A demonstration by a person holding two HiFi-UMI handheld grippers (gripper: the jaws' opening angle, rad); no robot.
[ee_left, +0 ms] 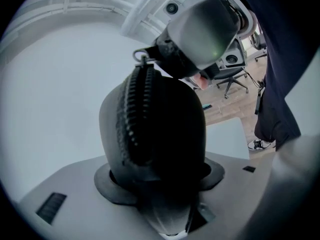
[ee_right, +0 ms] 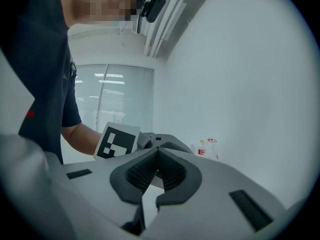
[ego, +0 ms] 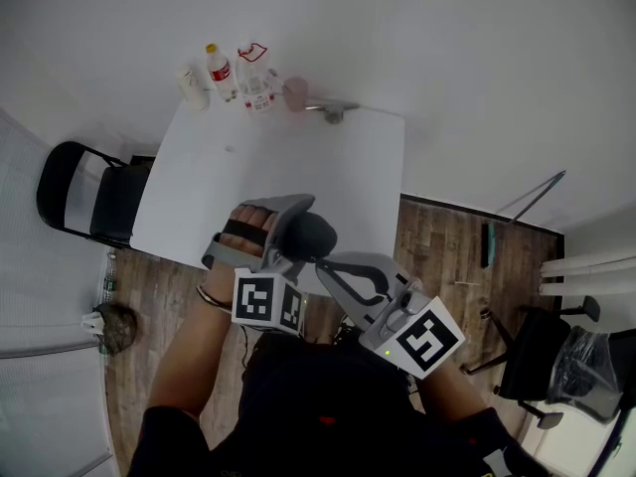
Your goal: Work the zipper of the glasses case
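Note:
A black glasses case (ego: 310, 235) is held out over the near edge of the white table, with my left gripper (ego: 296, 227) shut on it. In the left gripper view the case (ee_left: 165, 134) stands up between the two pads, and its zipper (ee_left: 131, 114) runs up the left side. The small metal zipper pull (ee_left: 141, 59) sits at the top of the case, right against the tips of my right gripper (ee_left: 167, 58). The right gripper (ego: 320, 264) reaches in from the lower right. In its own view the right gripper (ee_right: 157, 151) has its jaws pressed together, and they hide the case.
The white table (ego: 298, 167) carries two bottles (ego: 221, 73), a clear container (ego: 256, 79) and a pink cup (ego: 295, 92) at its far edge. A black folding chair (ego: 89, 202) stands to the left and an office chair (ego: 542, 351) to the right on the wooden floor.

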